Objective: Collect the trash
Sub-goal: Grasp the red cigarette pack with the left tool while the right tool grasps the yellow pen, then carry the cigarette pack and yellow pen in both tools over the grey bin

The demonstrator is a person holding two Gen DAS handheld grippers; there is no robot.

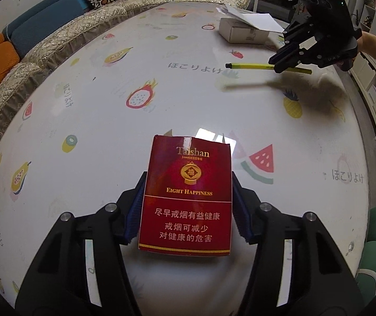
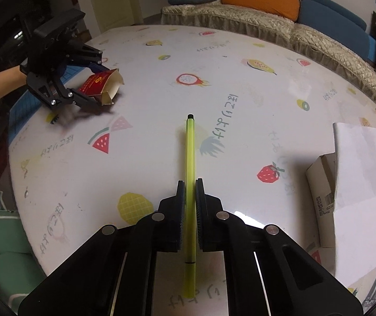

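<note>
My left gripper is shut on a red cigarette pack and holds it above the table; the pack's top is torn open. In the right wrist view the same gripper holds the pack at the far left. My right gripper is shut on a yellow-green pen with a black tip, held level above the table. In the left wrist view the right gripper holds the pen at the upper right.
A round table with a fruit-print cloth fills both views. A cardboard box under a white sheet of paper sits near one edge. A sofa with cushions curves behind. Green chairs stand by the near edge.
</note>
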